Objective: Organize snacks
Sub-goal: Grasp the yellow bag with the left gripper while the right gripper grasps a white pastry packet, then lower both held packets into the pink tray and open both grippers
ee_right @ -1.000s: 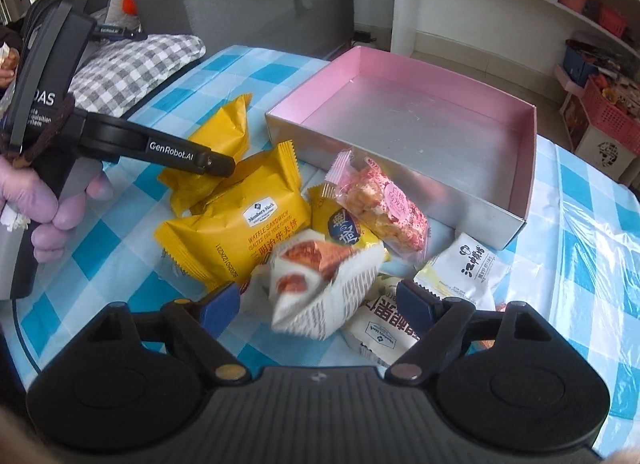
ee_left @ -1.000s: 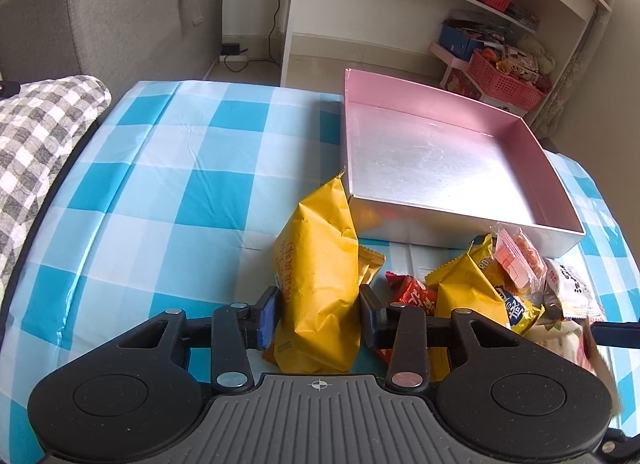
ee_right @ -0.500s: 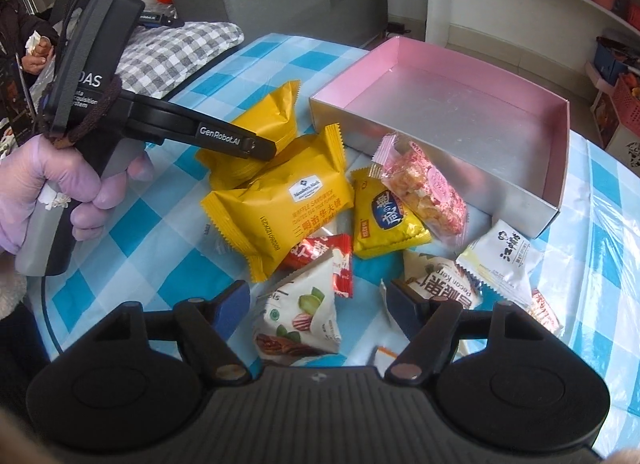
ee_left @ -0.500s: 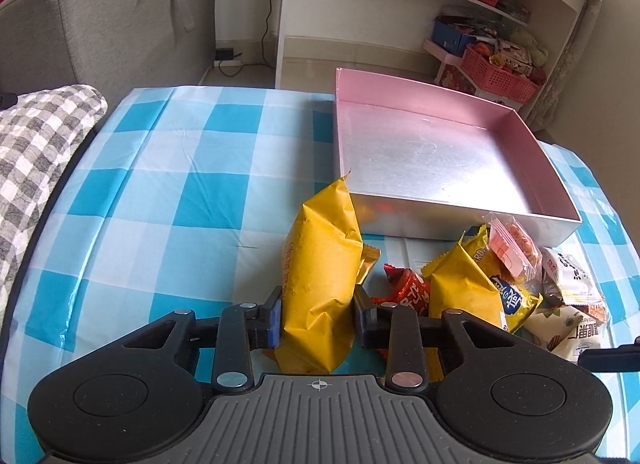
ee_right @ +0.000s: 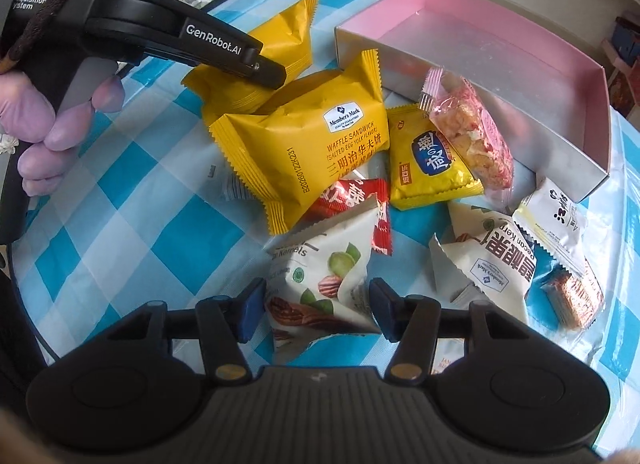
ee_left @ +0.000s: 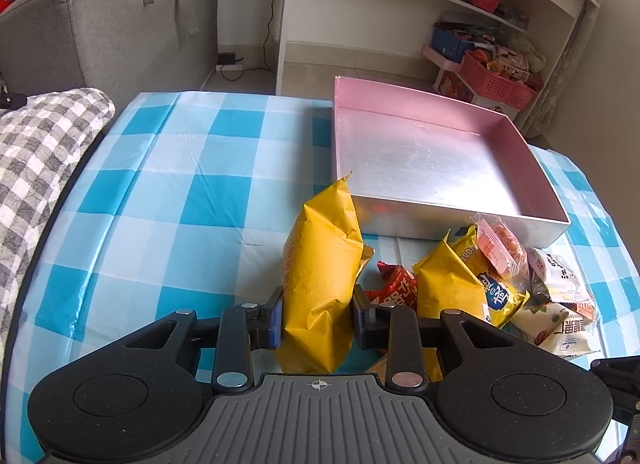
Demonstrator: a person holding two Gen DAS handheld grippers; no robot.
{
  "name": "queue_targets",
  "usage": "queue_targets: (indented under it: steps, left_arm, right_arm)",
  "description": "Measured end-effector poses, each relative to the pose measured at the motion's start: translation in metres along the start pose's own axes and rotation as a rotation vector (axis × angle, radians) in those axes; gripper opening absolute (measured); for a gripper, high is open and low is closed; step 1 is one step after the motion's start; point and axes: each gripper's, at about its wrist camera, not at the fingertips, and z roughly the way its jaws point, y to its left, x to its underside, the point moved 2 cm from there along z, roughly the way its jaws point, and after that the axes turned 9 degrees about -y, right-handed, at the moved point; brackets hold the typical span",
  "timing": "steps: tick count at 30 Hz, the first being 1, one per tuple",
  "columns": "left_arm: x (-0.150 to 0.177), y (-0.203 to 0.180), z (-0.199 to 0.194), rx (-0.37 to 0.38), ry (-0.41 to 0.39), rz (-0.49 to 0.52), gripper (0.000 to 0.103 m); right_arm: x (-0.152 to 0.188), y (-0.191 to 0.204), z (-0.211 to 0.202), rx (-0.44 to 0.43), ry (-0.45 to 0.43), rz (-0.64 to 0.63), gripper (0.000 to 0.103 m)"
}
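Note:
My left gripper (ee_left: 318, 318) is shut on a yellow snack bag (ee_left: 322, 264) that stands on edge in front of the pink box (ee_left: 536, 167). In the right wrist view the same bag (ee_right: 256, 63) lies under the left gripper's finger. My right gripper (ee_right: 318, 306) has closed on a white nut-kernel pack (ee_right: 324, 276), its pads touching both sides. A pile of snacks lies beside the box: a yellow waffle sandwich bag (ee_right: 316, 143), a small yellow pack (ee_right: 432, 159), a pink clear pack (ee_right: 472, 131) and a red pack (ee_right: 352, 199).
The pink box (ee_right: 560, 63) has a silver floor with nothing in it. White packs (ee_right: 496, 260) lie to the right on the blue checked cloth (ee_left: 168, 191). A grey checked cushion (ee_left: 36, 159) is at the left edge. Shelves stand behind.
My right gripper has narrowed around the white nut-kernel pack and come lower. My left gripper has kept its hold on the yellow bag and tightened slightly.

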Motion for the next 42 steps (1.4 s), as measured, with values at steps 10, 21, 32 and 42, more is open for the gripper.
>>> queue_targets:
  steps: [10,21,32,42]
  left_arm:
    - [-0.006,-0.003,-0.023,0.015,-0.035,-0.014,0.030]
    - [-0.019,-0.012,-0.040,0.054,-0.077,-0.052,0.030]
    - [-0.061,-0.037,-0.003,0.093,-0.100,-0.011,0.030]
    - [-0.085,-0.071,0.064,0.038,-0.119,0.126,0.030]
  right_arm:
    - [-0.008,-0.010,-0.040,0.011,-0.115,0.072,0.049]
    - [-0.035,-0.055,-0.073,0.072,-0.296,0.287,0.049]
    - [-0.068,-0.113,-0.047,0.153,-0.390,0.459,0.049]
    - [-0.079,-0.156,-0.009,0.209,-0.381,0.503,0.049]
